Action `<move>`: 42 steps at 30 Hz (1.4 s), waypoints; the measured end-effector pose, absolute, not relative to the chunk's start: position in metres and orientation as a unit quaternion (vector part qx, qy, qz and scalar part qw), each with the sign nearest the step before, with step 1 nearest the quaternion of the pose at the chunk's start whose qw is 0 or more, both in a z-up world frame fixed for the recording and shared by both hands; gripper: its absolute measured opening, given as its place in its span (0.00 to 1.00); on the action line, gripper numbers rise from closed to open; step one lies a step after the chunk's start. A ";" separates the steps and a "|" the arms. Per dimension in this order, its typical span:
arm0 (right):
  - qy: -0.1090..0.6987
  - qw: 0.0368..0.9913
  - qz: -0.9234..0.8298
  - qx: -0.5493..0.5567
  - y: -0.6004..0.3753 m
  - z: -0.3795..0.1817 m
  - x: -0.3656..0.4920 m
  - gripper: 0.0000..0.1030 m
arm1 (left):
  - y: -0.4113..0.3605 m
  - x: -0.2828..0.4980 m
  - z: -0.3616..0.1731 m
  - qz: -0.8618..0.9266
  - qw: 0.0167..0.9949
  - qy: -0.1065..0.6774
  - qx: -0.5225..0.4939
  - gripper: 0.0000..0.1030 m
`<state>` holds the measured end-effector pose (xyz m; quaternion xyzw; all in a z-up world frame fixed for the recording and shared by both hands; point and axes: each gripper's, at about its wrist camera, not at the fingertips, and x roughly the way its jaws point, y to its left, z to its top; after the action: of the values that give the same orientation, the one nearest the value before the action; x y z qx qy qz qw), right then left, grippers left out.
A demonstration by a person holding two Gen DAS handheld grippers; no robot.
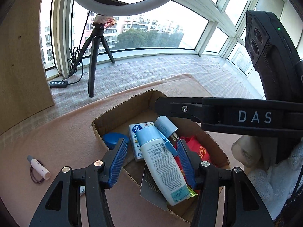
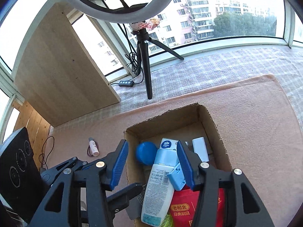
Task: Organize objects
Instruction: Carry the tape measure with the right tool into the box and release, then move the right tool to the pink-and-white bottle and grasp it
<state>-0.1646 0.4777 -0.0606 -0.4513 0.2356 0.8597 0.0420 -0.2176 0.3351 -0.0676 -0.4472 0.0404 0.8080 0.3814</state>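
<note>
Presently catalogued:
Left tool (image 1: 150, 162): held above the cardboard box (image 1: 121, 111), pointed down into it; jaws spread wide, nothing gripped.
Right tool (image 2: 152, 165): poised over the same box (image 2: 212, 117), tilted downward; jaws likewise released, nothing clasped.
White bottle (image 1: 162, 167): laid inside the box, blue cap (image 1: 148, 135) toward the far wall, seen between the blue pads (image 1: 118, 162).
Tissue pack (image 1: 135, 130): lodged beneath the bottle.
Red packet (image 2: 189, 206): set in the box beside the bottle.
Small tube (image 1: 38, 167): left on the pink mat (image 1: 66, 132), outside the box.
</note>
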 end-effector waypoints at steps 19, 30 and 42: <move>0.149 -0.012 0.869 -0.472 0.375 -0.064 -0.180 0.48 | 0.119 -0.173 -0.059 0.866 0.224 0.014 -0.448 0.57; 0.109 -0.051 0.851 -0.511 0.307 -0.089 -0.232 0.48 | -0.010 -0.114 -0.090 0.870 0.118 -0.034 -0.478 0.57; 0.093 -0.055 0.820 -0.562 0.262 -0.124 -0.285 0.41 | -0.063 -0.084 -0.110 0.860 0.093 -0.056 -0.498 0.57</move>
<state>-0.2854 0.2623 -0.1235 -0.5621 0.0930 0.8200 -0.0550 -0.0843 -0.0633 -0.1105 -0.4985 -0.0563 0.8600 0.0931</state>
